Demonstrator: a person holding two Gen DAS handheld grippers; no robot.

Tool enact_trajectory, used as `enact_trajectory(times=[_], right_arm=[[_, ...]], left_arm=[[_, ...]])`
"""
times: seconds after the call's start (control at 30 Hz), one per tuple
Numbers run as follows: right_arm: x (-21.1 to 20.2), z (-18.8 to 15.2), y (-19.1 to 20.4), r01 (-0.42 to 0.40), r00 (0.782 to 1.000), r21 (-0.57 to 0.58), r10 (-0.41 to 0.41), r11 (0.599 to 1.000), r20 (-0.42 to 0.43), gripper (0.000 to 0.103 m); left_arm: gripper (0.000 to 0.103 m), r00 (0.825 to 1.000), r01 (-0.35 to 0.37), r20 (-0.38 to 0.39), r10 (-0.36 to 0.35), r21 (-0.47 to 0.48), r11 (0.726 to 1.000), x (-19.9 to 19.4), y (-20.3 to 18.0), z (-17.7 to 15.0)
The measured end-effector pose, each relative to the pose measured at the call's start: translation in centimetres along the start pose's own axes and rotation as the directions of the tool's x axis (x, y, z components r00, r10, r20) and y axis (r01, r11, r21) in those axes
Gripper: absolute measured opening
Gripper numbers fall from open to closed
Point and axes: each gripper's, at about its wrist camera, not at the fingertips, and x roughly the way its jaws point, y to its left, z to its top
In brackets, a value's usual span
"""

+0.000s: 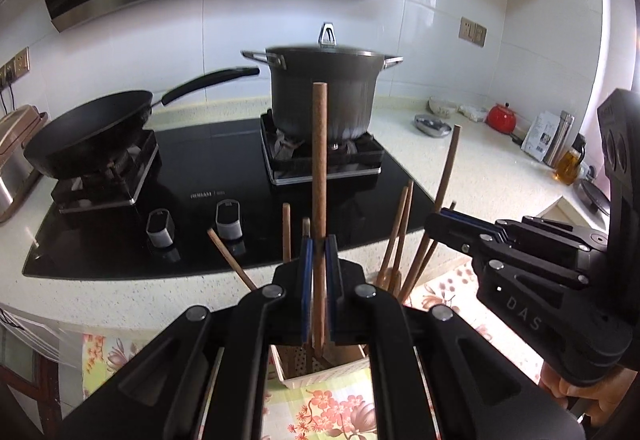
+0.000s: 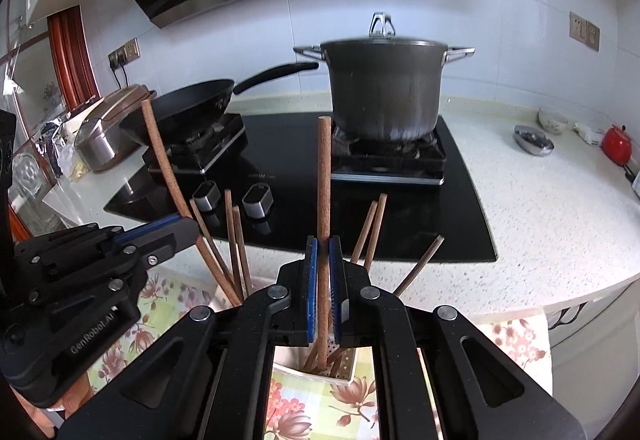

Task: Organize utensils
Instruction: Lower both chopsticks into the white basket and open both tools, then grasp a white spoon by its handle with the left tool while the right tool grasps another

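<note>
Left gripper clamped on upright chopstick, tip inside holder. Right gripper clamped on second chopstick, likewise upright, tip in holder. Holder on floral cloth before stove.

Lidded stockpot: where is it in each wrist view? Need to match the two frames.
Left wrist: stockpot at upper centre, on the right-hand burner.
Right wrist: stockpot at upper centre-right, on the right-hand burner.
Shared landmark: the black wok, to the pot's left in both.
</note>
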Motion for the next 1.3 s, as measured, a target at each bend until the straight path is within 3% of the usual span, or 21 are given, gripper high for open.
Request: enact_trajectory(times=[0.53,0.57,0.63,1.07,1.2,1.3], right_arm=[[2.6,-2.2,0.3,-0.016,0.998,-0.016,0.015,1.000,-0.068,0.007],[2.7,-2.2,0.3,-0.014,0.998,-0.018,0.012,1.000,-0.069,0.007],[2.9,-2.1,0.4,-0.003,0.998,-0.033,0.001,0.999,-0.068,0.007],[-1.7,-2.8,-1.0,0.014,1.000,-0.020,-0.014,1.000,-0.002,0.009],[-4.3,-5.4,-1.8,0.023,1.000,-0.007,-0.023,1.000,0.016,0.015],[-6.3,-8.4,-2.5,0.026,0.999,0.019,-0.027,0.999,0.026,0.033]], left_arm=[[0.007,0.991,0.020,-0.135,-0.022,-0.018,1.000,4.5,0.4,-2.4],[0.007,0.991,0.021,-0.133,-0.025,-0.025,0.999,4.6,0.5,-2.4],[0.017,0.992,0.018,-0.124,-0.022,-0.032,0.999,4.5,0.7,-2.3],[0.017,0.999,0.025,-0.047,-0.027,-0.058,0.998,-0.7,1.7,-2.8],[0.020,0.999,0.028,-0.031,-0.031,-0.086,0.996,-3.3,2.5,-5.2],[0.026,1.000,0.017,-0.020,-0.020,-0.111,0.994,-5.4,3.3,-7.9]])
